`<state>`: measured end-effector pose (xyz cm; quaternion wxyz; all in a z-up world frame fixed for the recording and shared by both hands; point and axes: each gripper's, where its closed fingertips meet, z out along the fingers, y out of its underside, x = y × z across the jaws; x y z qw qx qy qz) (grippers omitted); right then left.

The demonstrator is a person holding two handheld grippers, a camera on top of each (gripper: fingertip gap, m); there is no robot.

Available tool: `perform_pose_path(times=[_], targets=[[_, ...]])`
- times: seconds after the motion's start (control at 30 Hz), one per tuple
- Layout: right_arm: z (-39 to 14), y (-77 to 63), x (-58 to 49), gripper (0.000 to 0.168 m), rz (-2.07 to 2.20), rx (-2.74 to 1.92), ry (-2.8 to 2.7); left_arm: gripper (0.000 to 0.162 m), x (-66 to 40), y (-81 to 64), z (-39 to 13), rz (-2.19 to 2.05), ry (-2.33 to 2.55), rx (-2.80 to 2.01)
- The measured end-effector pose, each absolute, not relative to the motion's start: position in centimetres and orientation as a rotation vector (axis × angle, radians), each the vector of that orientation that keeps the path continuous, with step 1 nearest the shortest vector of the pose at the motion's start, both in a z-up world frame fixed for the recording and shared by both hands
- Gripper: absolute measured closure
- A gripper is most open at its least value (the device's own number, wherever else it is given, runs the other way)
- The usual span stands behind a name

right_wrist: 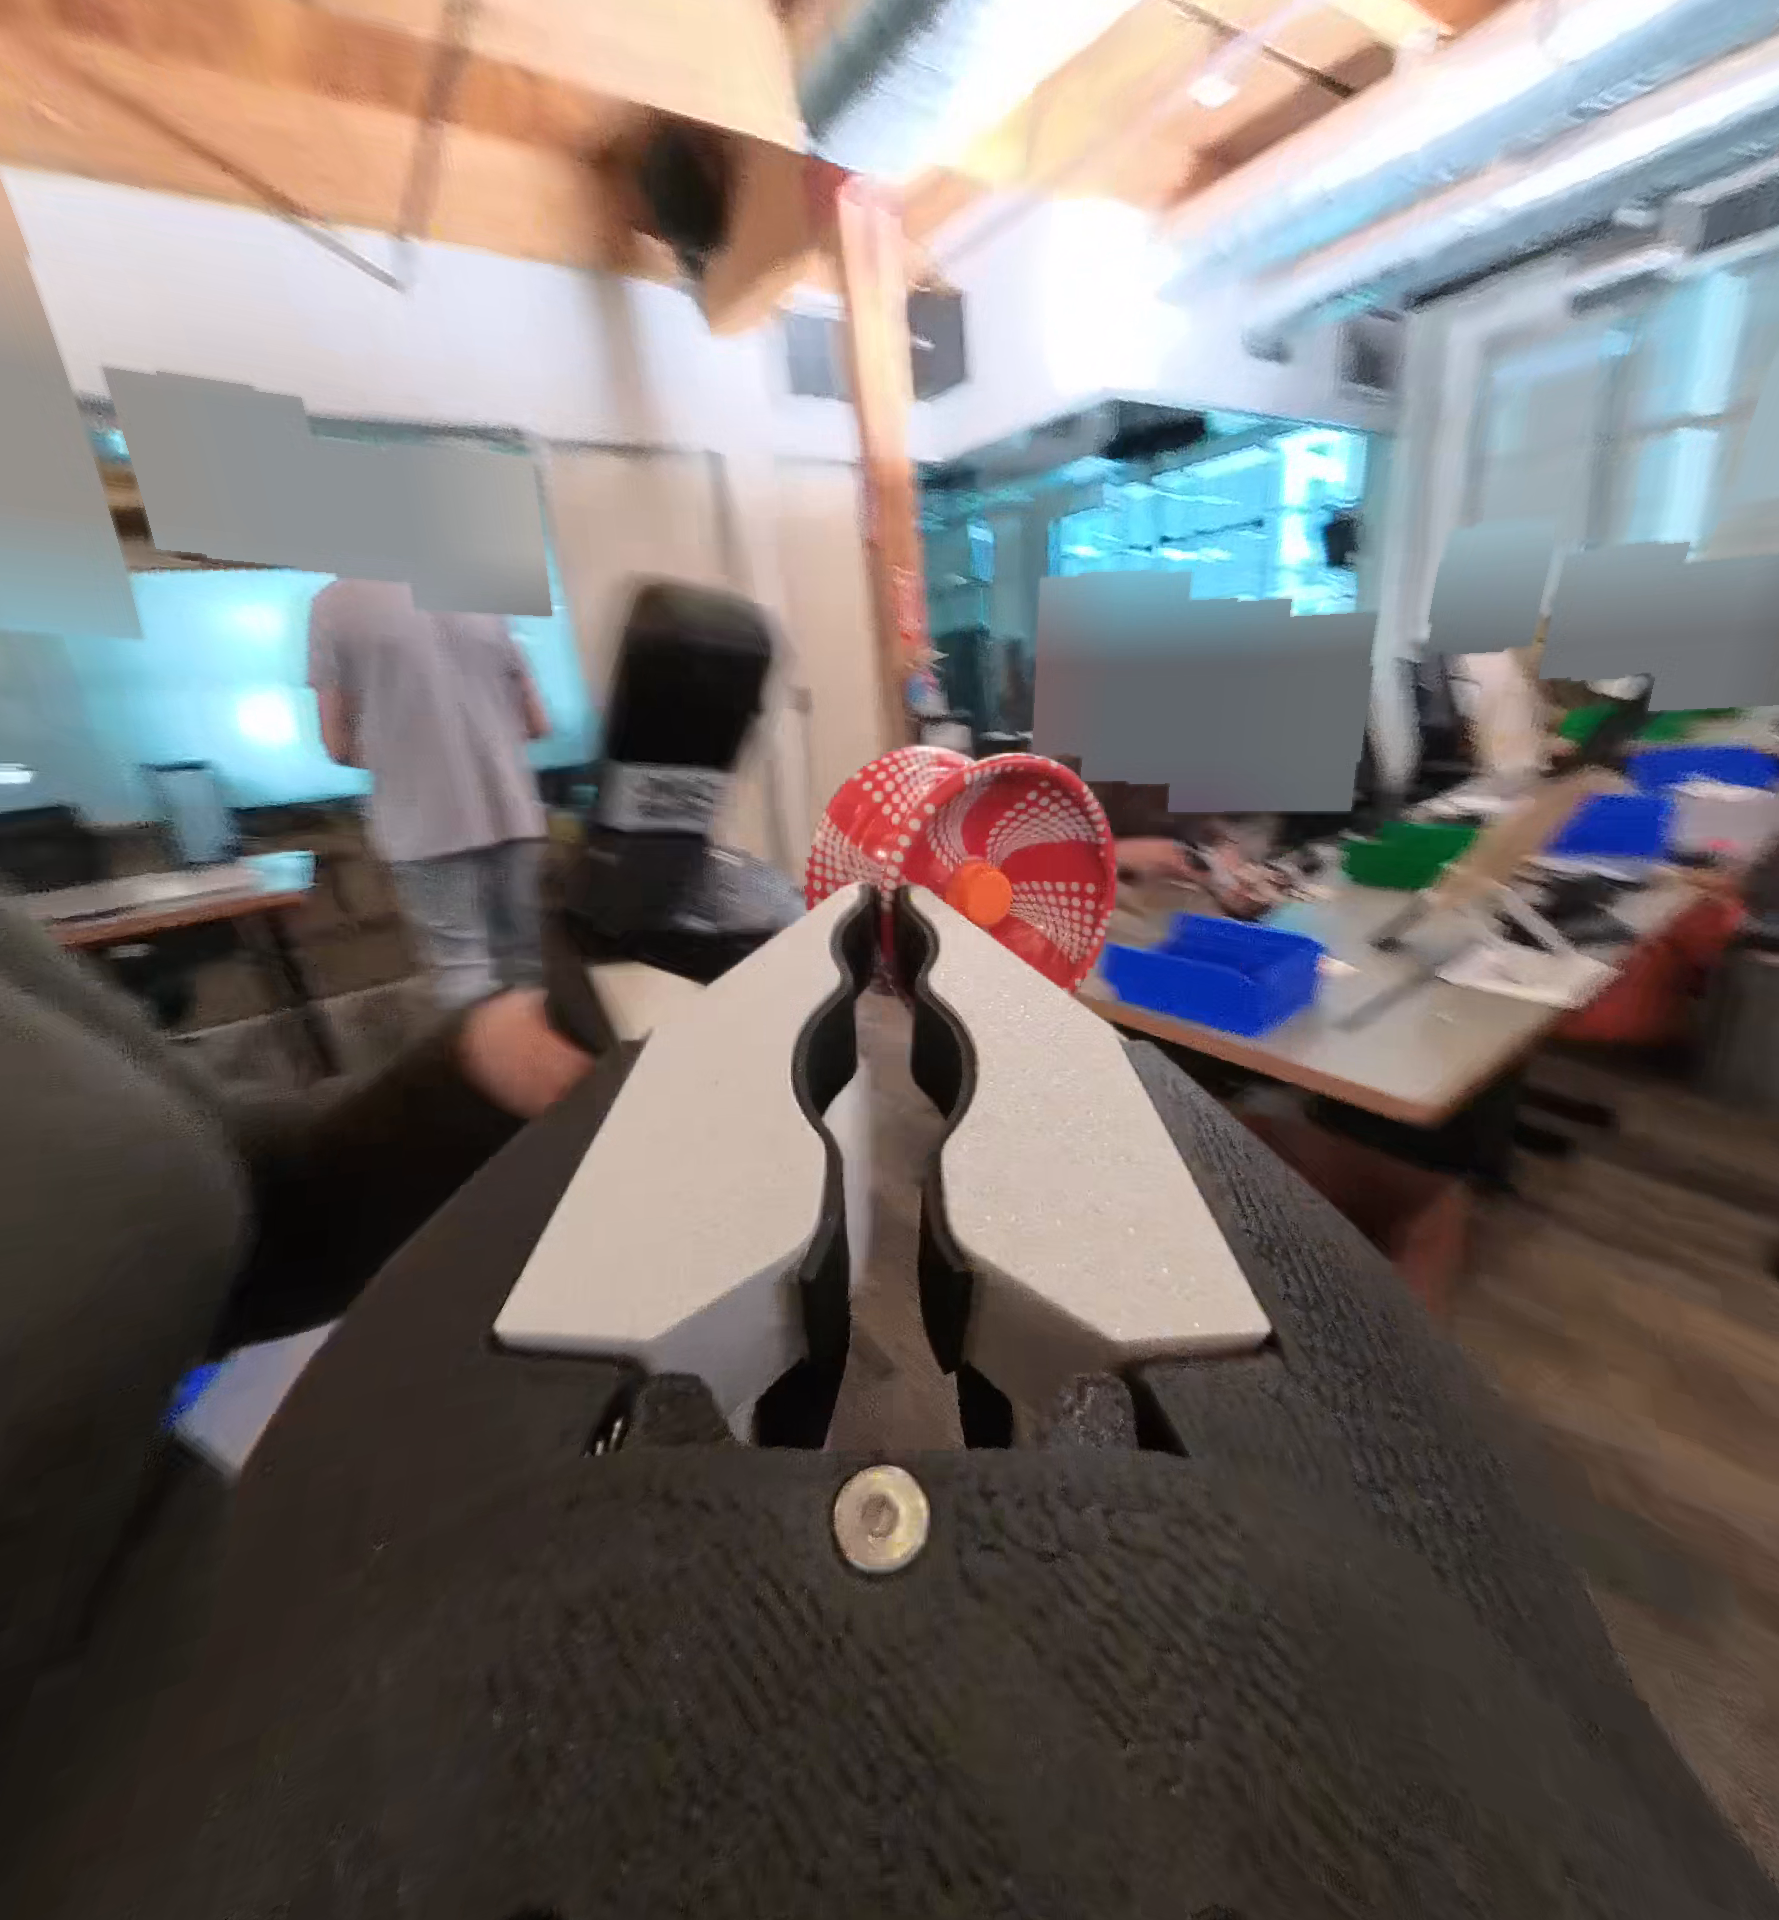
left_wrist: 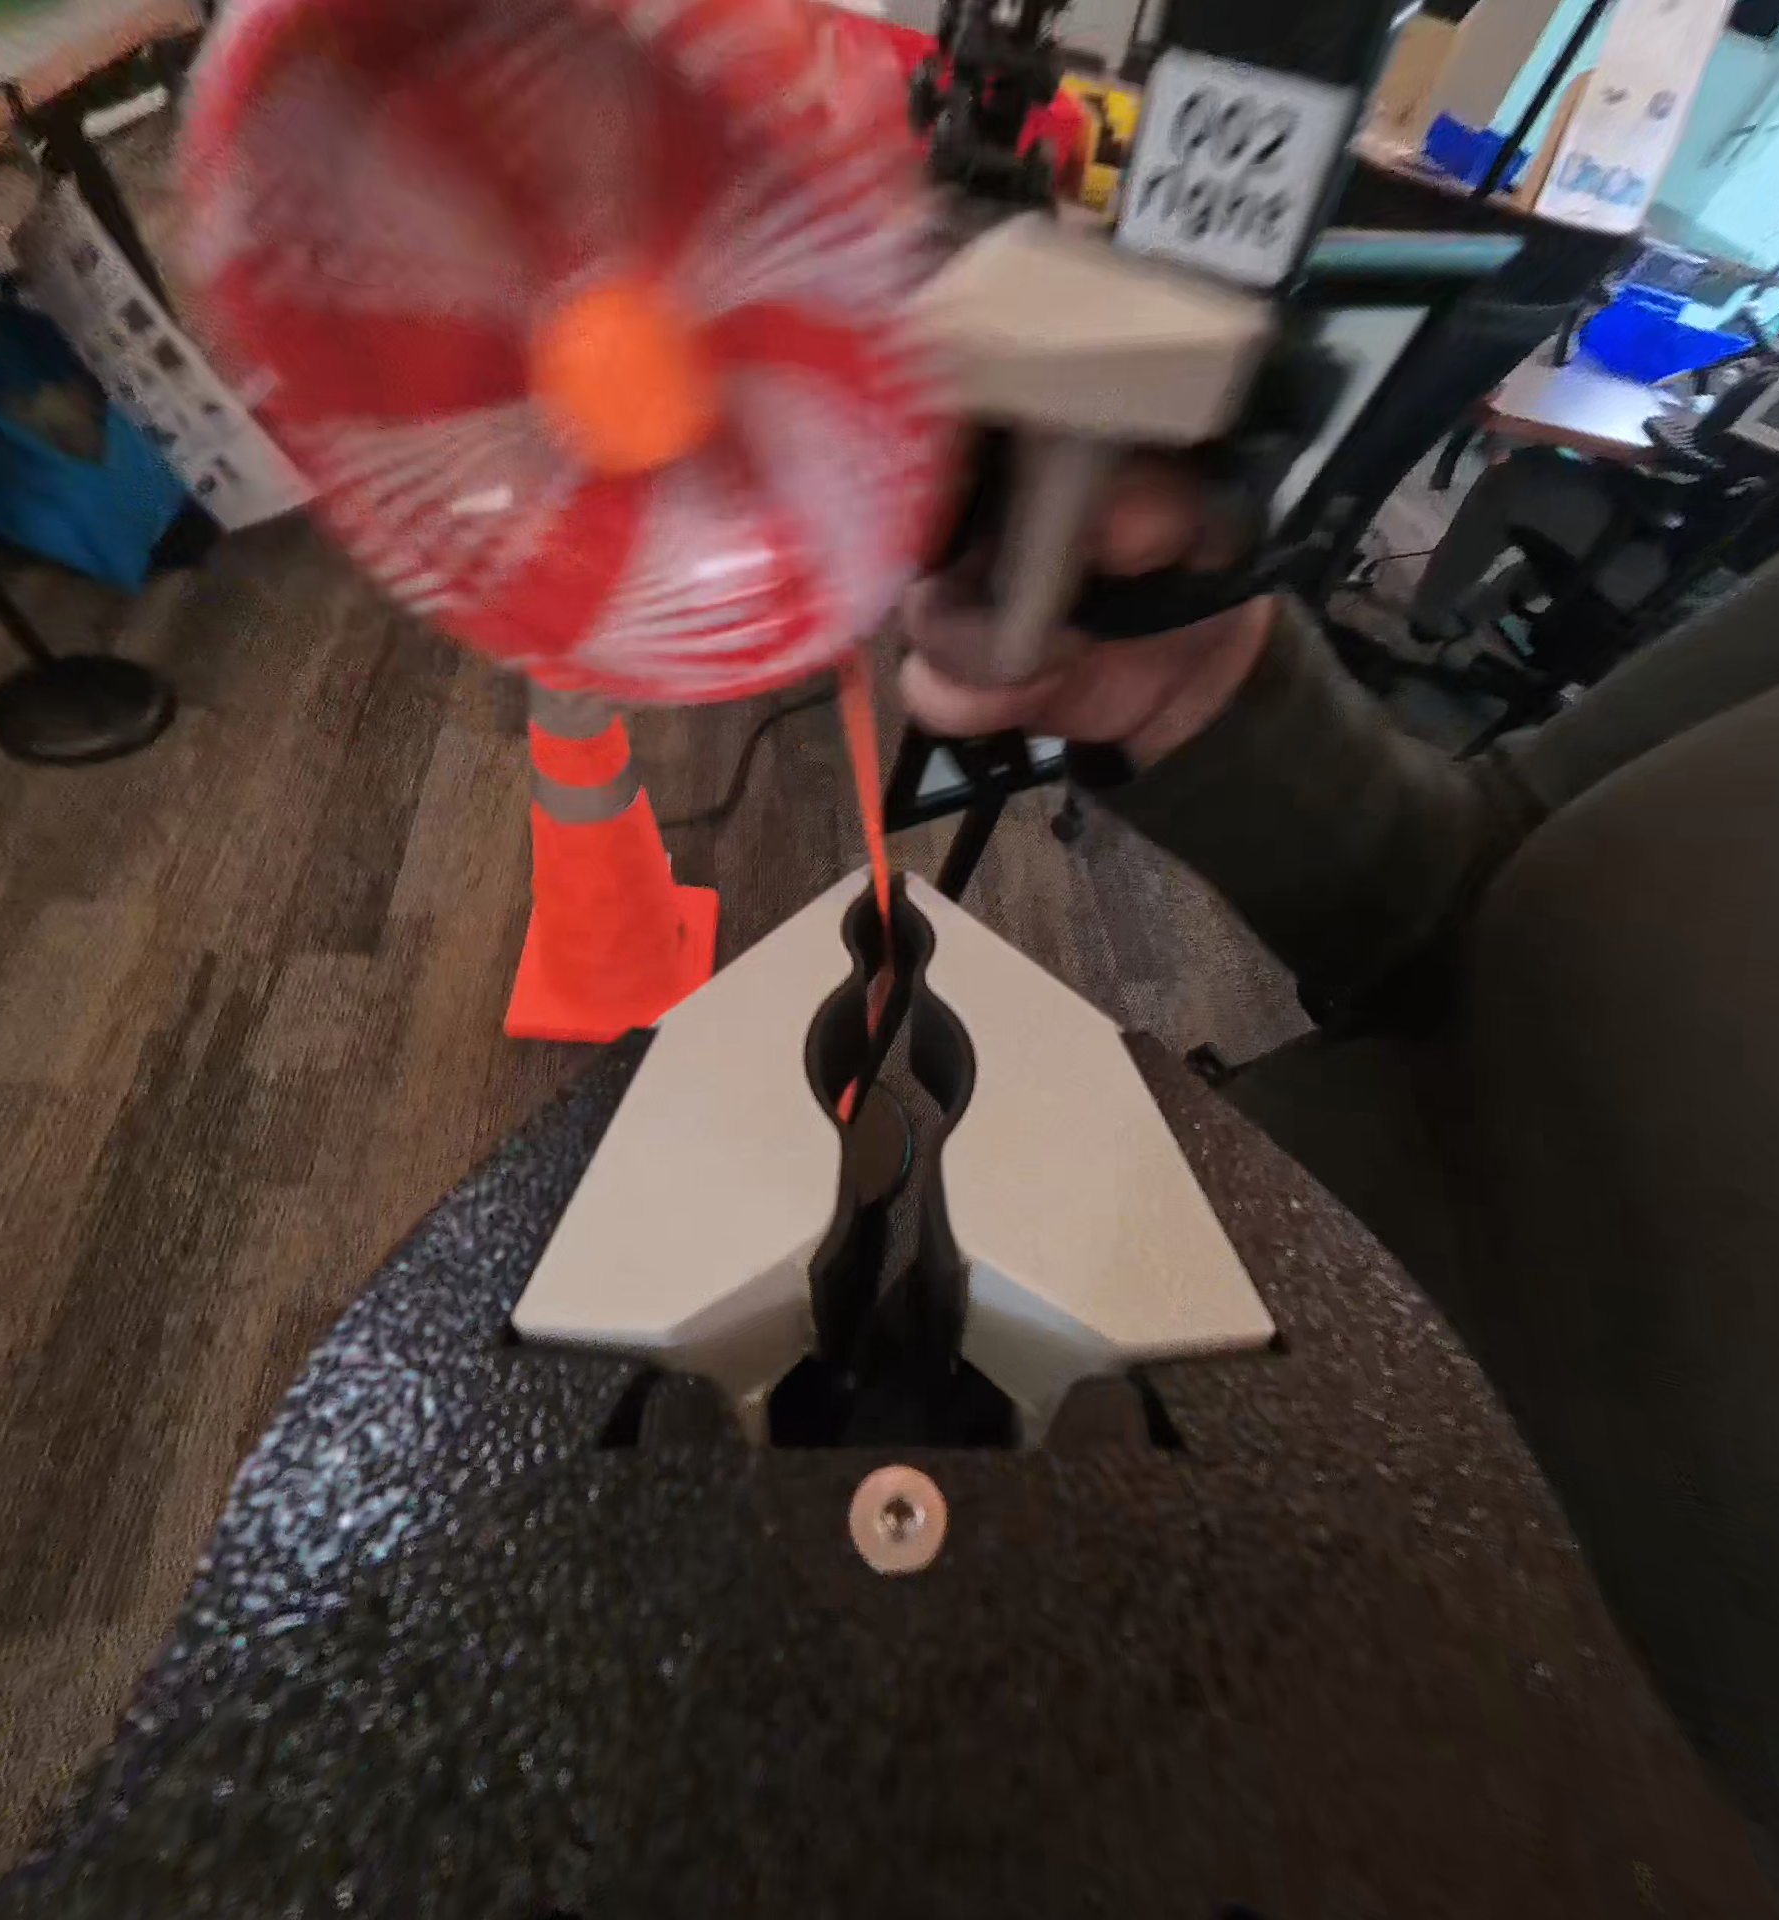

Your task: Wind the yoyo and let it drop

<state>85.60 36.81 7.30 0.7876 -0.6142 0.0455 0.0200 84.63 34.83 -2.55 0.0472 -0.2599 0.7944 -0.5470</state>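
Closest in the left wrist view, the left gripper (left_wrist: 890, 904) has its pale jaws pressed together on the thin orange string (left_wrist: 861, 774), which passes between the tips and runs up to the red-and-white spiral-patterned plastic yoyo with an orange hub (left_wrist: 573, 364). That clamp looks meant to anchor the free end, so the string stays taut while it is wound.

Just past the tips, the yoyo hangs in the air above the left gripper, smeared by motion blur; whether it is spinning or only swinging cannot be told. In the right wrist view, the right gripper (right_wrist: 887, 902) has its jaws nearly together, their tips at the yoyo's central groove. They seem to pinch it at the axle gap, though actual contact is hidden. Holding it there would leave the groove clear for the string. Winding looks underway and the drop not yet done.

Farther off on the wooden floor (left_wrist: 189, 987) stands an orange traffic cone with grey bands (left_wrist: 604, 904). Beyond the yoyo, a tabletop (right_wrist: 1384, 1049) carries blue plastic bins (right_wrist: 1217, 971).
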Motion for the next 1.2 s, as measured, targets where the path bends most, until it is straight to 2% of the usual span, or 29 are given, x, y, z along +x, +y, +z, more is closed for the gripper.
perform_pose_path(times=[0.13,0.3,0.4,0.47,0.6,0.8,0.97,1.1,1.2], targets=[[7.0,36.5,80.5,0.168,0.198,-1.357,-0.196,0.162,88.2,37.7,-3.0,-1.634,2.267,-0.947],[1.9,37.4,81.7,0.167,0.029,-1.685,-0.212,0.162,88.4,39.4,3.4,-1.799,2.085,-0.86],[1.2,37.8,84.6,0.168,-0.121,-1.729,-0.083,0.162,86.7,38.8,5.4,-1.799,2.11,-0.774],[2.0,37.8,85.9,0.168,-0.183,-1.686,-0.009,0.162,85.5,37.6,5.3,-1.795,2.186,-0.759],[4.6,37.6,87.0,0.168,-0.211,-1.523,0.103,0.162,84.0,35.9,1.9,-1.735,2.371,-0.803],[6.4,37.6,83.0,0.168,0.041,-1.392,-0.096,0.162,86.9,37.2,-2.4,-1.602,2.331,-0.941],[3.8,37.3,81.0,0.168,0.111,-1.545,-0.251,0.162,88.4,39.5,0.8,-1.614,2.134,-0.892],[1.6,37.7,83.0,0.168,-0.046,-1.698,-0.201,0.162,87.1,39.4,4.3,-1.605,2.06,-0.762],[1.8,38.1,84.9,0.168,-0.167,-1.696,-0.111,0.162,85.4,38.5,4.9,-1.62,2.123,-0.721]])
